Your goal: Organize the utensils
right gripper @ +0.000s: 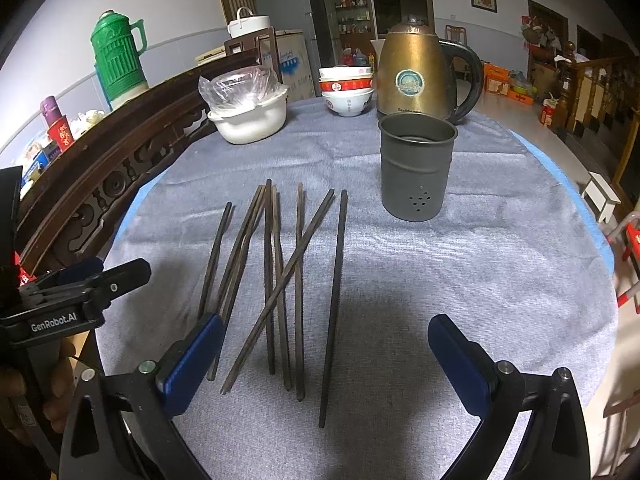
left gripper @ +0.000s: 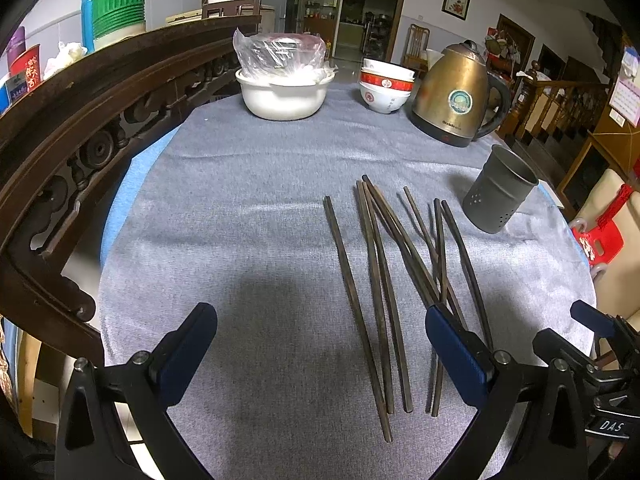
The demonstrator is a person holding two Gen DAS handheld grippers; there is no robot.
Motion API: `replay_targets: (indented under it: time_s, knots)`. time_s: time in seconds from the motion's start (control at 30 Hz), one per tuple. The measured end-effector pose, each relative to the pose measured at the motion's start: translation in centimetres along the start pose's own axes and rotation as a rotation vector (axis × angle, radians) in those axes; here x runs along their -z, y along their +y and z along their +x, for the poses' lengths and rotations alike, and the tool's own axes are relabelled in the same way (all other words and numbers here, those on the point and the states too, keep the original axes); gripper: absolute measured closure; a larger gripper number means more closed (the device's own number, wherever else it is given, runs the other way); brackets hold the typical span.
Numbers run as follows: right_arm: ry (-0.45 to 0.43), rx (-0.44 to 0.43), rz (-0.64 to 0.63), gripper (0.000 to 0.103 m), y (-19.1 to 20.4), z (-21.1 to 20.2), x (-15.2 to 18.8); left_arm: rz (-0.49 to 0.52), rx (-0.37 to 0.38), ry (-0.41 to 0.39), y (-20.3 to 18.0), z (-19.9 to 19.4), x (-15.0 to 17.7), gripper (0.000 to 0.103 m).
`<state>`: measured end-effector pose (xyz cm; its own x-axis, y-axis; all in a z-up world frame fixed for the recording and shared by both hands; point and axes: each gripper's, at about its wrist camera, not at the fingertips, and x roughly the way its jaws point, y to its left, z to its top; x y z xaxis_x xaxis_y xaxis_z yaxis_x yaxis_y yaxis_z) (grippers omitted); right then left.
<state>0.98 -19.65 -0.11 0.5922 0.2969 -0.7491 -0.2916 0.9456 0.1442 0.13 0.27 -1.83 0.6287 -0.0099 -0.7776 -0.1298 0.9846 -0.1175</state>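
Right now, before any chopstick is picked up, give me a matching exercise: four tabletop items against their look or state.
Items:
1. utensil holder
2. kettle
3. chopsticks
4. white pot

States:
A. lying loose on the grey cloth
B. holds a plastic-wrapped bowl
C. upright, dark grey, holes near its base
D. brass-coloured, black handle

Pairs: 1-C, 2-D, 3-A, 4-B

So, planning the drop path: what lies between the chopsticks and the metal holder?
Only bare grey cloth separates the chopsticks from the metal holder; the right wrist view shows it.
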Motion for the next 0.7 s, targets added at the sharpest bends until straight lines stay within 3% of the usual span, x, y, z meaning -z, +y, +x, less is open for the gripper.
replay_targets:
  time_s: [0.7]
  knots:
    - [0.027, -0.005, 0.03, 0.0, -0.53, 0.86, 0.16, -0.012, 0.0, 0.022, 0.36, 0.8, 0.24, 0.0]
